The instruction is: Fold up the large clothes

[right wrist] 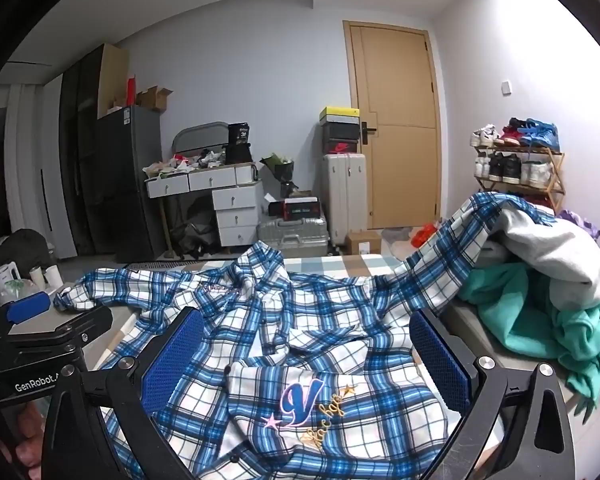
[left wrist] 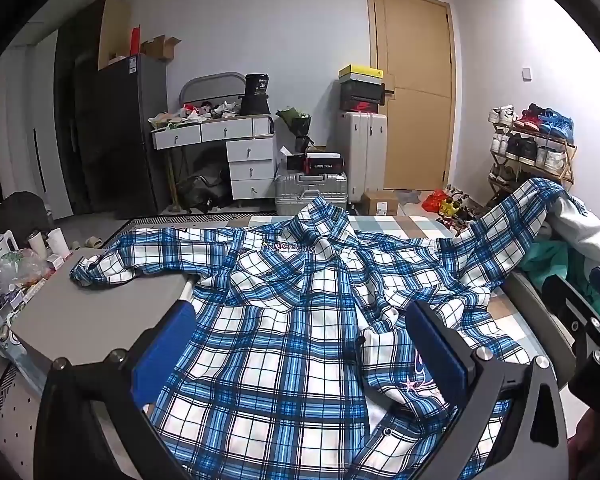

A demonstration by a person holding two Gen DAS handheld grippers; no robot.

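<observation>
Plaid shirt [left wrist: 300, 320] lies spread, rumpled, blue-and-white; left hand-held gripper [left wrist: 300, 344] and right hand-held gripper [right wrist: 306, 354] gape wide, empty.

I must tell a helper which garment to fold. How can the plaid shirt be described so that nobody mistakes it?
Look at the bed facing the wooden door. The plaid shirt lies spread across it, beside a heap of clothes. It alone is blue-and-white checked, with an embroidered letter V.

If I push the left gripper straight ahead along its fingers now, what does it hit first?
Most likely the plaid shirt itself. The left gripper is open and angled down over the spread fabric near the button placket, with nothing between its fingers and the cloth. How far off the cloth is, I can't tell.
</observation>
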